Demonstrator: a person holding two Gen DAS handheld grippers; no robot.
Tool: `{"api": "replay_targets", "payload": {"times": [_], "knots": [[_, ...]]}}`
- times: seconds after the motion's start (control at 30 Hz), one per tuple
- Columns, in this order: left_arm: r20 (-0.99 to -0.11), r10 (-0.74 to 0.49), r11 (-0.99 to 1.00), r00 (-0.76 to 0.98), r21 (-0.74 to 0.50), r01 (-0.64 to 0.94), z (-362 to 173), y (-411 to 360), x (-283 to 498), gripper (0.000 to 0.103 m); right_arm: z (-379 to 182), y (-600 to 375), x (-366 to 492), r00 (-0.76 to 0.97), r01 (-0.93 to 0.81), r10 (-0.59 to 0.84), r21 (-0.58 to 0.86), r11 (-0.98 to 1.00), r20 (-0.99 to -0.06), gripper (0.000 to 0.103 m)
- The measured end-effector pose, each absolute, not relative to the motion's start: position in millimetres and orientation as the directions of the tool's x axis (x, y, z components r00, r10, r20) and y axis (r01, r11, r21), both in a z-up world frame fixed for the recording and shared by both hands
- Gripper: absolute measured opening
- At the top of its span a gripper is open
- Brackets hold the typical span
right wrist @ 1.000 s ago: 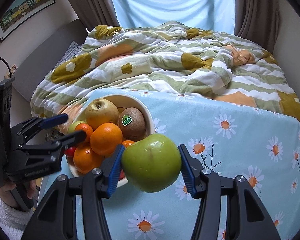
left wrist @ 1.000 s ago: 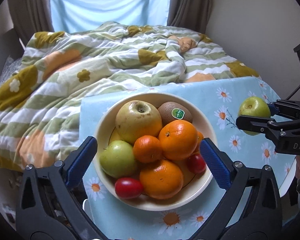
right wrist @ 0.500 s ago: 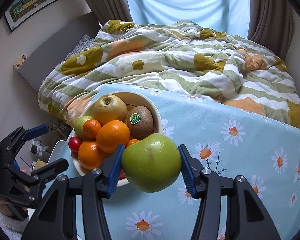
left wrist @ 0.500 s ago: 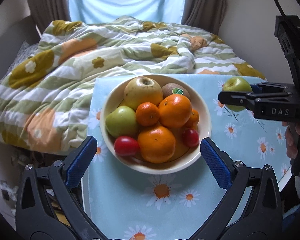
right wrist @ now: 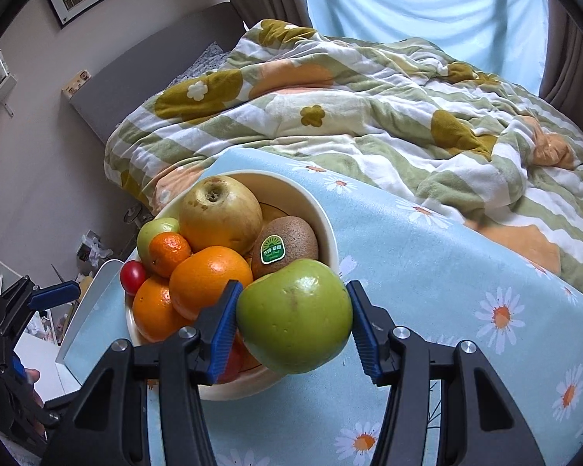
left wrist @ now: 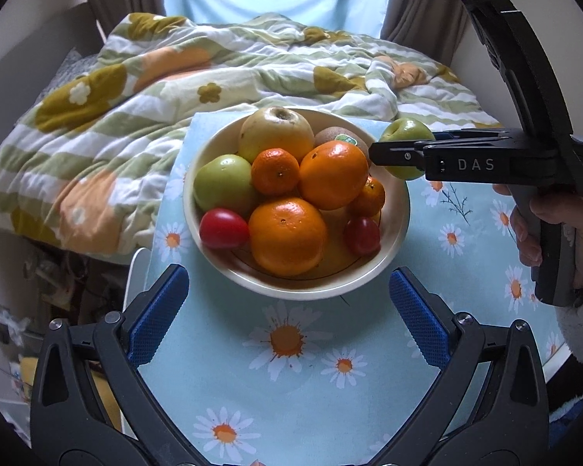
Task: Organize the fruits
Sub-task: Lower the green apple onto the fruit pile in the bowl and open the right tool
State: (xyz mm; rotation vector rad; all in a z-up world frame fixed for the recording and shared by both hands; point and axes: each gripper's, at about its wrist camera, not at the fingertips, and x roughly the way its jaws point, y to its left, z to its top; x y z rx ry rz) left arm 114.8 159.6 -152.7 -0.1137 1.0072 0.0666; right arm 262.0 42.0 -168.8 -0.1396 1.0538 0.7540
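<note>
Right wrist view: right gripper (right wrist: 293, 320) pinches green apple (right wrist: 294, 316), lower centre, beside bowl (right wrist: 324, 219). Left gripper (left wrist: 287, 305) spread, empty. Lower apple into a gap; release gently to avoid dislodging the pile.

A green apple (right wrist: 294, 315), faintly speckled, is held off the cloth just beside the bowl (left wrist: 398, 229). The cream bowl holds a yellow pear (left wrist: 275, 134), a stickered kiwi (right wrist: 284, 246), another green apple (left wrist: 221, 188), oranges (left wrist: 287, 236) and two red tomatoes (left wrist: 223, 228).
</note>
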Motion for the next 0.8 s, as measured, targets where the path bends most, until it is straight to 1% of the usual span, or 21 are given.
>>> {"api": "replay_targets", "payload": {"times": [0.23, 0.33, 0.43, 0.5, 0.57, 0.8], "knots": [[-0.853, 0.004, 0.99, 0.522, -0.07, -0.122, -156.8, 153.0, 114.3, 0.103, -176.4, 40.9, 268.5, 0.228, -0.642, 0.517, 0.272, 0.717, -0.825, 0.05], [-0.853, 0.001, 0.99, 0.522, -0.073, -0.122, -156.9, 151.4, 114.0, 0.103, -178.2, 38.8, 274.0, 0.204, -0.637, 0.531, 0.3, 0.71, -0.823, 0.052], [-0.853, -0.002, 0.99, 0.522, -0.075, -0.118, -156.7, 149.9, 114.6, 0.103, -177.0, 36.3, 276.9, 0.207, -0.629, 0.528, 0.301, 0.717, -0.824, 0.064], [-0.851, -0.003, 0.991, 0.525, -0.073, -0.114, -155.6, 148.5, 114.8, 0.103, -175.0, 33.5, 277.5, 0.198, -0.622, 0.547, 0.327, 0.711, -0.813, 0.079], [-0.849, -0.003, 0.991, 0.528, -0.072, -0.111, -153.6, 147.7, 114.7, 0.103, -174.1, 31.2, 278.2, 0.186, -0.613, 0.564, 0.354, 0.707, -0.805, 0.085], [-0.847, 0.003, 0.993, 0.532, -0.058, -0.098, -144.7, 145.4, 113.3, 0.103, -158.9, 27.0, 269.9, 0.224, -0.606, 0.562, 0.337, 0.72, -0.796, 0.085]]}}
